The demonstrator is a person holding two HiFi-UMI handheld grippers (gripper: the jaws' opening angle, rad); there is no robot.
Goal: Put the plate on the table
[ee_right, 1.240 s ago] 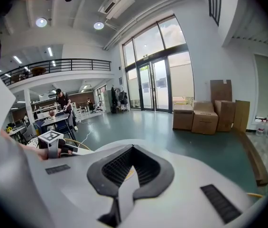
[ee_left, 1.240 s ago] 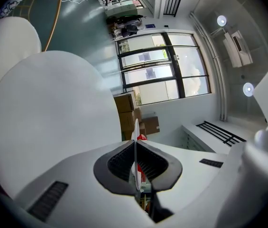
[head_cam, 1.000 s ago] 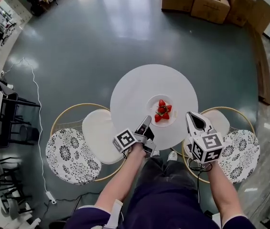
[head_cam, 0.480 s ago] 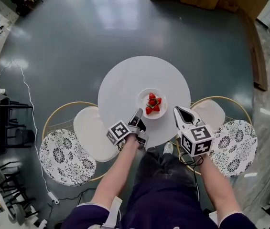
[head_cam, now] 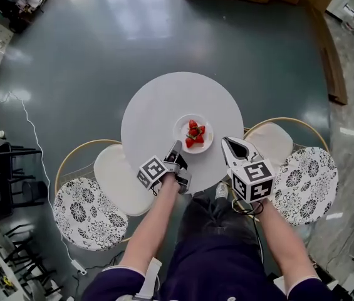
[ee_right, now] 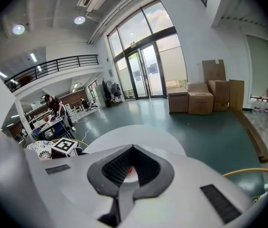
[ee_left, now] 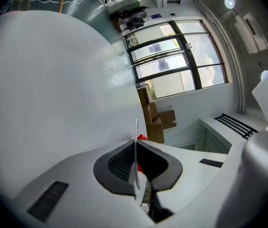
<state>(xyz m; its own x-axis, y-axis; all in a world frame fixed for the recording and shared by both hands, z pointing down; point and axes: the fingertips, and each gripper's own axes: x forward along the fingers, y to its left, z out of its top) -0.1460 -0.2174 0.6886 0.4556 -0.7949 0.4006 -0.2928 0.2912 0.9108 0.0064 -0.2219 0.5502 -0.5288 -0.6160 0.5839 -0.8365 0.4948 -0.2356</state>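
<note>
"Sitting on the near half of the round surface [head_cam: 158,105], is the plate [head_cam: 180,129] properly down yet?"

"I can't tell whether its base touches. It lies level, with strawberries [head_cam: 193,134] heaped in its middle. The left claw [head_cam: 177,147] is clamped on the side of the plate nearest the person. The left gripper view shows the thin white rim [ee_left: 135,137] pinched between both pads."

"How should the step be finished well?"

"My judgement is to keep the plate flat so the berries don't roll, then lower it until the surface takes the weight. After that, part the claw just enough to clear the rim and draw it straight back, low and level, without hooking the edge."

"And the right claw [head_cam: 226,142]?"

"It is closed on nothing, tips together in its own view, and hangs to the right of the plate, near but apart. I'd leave it idle."

"Is there room around it?"

"Beyond the plate and to its left the surface is bare. On the person's side of the plate the surface's edge is close, so a nudge farther in looks safer than any drag back. Past that edge a chair [head_cam: 89,213] with a floral cushion stands left of the plate and a second chair [head_cam: 305,184] stands right of it. Their hoop backs could catch an elbow. Open floor [head_cam: 89,49] lies farther out."
</note>
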